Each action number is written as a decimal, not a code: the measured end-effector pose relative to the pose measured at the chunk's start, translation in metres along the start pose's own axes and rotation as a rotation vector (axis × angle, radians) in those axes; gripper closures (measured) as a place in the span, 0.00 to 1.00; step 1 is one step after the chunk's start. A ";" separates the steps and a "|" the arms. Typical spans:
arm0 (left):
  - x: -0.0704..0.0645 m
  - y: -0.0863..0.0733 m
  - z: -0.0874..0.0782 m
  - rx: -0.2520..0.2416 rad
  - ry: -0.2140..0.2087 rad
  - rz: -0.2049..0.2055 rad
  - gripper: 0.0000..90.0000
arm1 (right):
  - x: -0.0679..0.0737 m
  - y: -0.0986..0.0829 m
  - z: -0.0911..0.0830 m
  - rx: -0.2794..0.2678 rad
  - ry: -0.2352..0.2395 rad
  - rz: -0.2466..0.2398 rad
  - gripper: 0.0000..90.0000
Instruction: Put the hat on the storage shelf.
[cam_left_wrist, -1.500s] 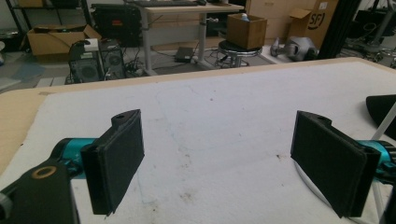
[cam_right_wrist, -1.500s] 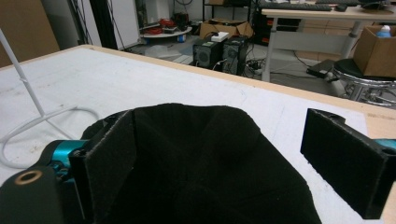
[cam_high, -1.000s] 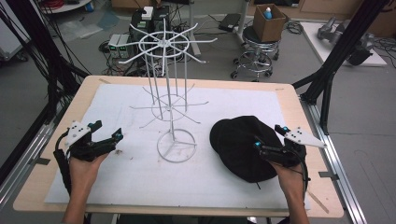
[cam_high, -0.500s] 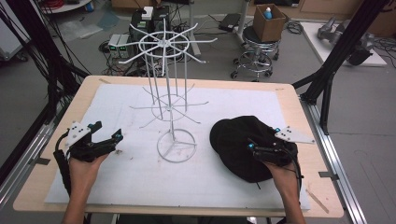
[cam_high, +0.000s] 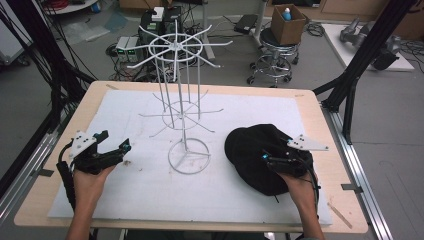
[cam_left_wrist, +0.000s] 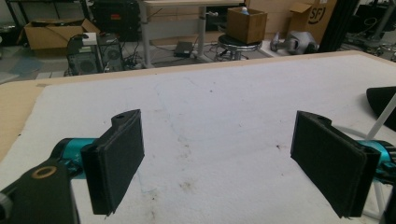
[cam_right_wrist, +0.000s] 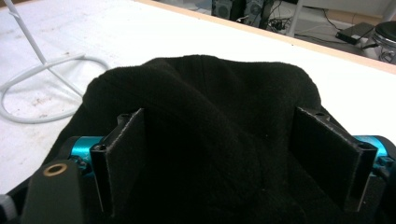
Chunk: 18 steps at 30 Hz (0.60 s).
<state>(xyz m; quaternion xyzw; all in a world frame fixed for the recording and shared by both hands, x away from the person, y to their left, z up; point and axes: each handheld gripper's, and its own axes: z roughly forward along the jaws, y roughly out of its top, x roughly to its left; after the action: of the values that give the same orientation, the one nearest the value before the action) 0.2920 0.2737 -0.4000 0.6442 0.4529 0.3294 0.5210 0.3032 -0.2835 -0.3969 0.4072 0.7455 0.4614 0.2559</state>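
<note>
A black knit hat (cam_high: 252, 150) lies flat on the white mat at the right. My right gripper (cam_high: 270, 161) hovers low over the hat's right half, pointing left; in the right gripper view its jaws stand wide apart above the hat (cam_right_wrist: 205, 135), gripper (cam_right_wrist: 229, 163) open, nothing pinched. A white wire display rack (cam_high: 180, 95) with radial hooks stands at the mat's middle on a ring base (cam_high: 189, 156). My left gripper (cam_high: 120, 150) rests at the left of the mat, pointing right toward the rack, open (cam_left_wrist: 219, 158) over bare mat.
The white mat (cam_high: 150, 190) covers a wooden table (cam_high: 320, 125) with metal rails along both sides. Black frame posts (cam_high: 360, 60) rise at the table's right and left. Beyond the far edge are a stool with a cardboard box (cam_high: 287, 22) and floor equipment.
My right gripper has moved left and forward from the hat's right edge to over its middle. The left gripper has stayed put.
</note>
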 end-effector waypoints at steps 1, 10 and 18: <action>0.000 0.000 0.000 0.001 0.003 0.000 0.19 | 0.000 0.000 0.000 0.005 -0.002 -0.004 0.21; 0.001 -0.001 0.000 0.000 0.002 -0.002 0.20 | -0.005 -0.005 0.003 0.039 0.002 0.031 0.25; 0.001 -0.001 0.000 0.000 0.002 0.000 0.20 | -0.005 -0.008 0.002 0.041 -0.003 0.016 0.42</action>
<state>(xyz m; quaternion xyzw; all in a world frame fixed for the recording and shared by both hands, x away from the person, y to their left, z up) 0.2919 0.2744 -0.4005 0.6439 0.4533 0.3299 0.5206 0.3049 -0.2889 -0.4051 0.4191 0.7511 0.4473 0.2450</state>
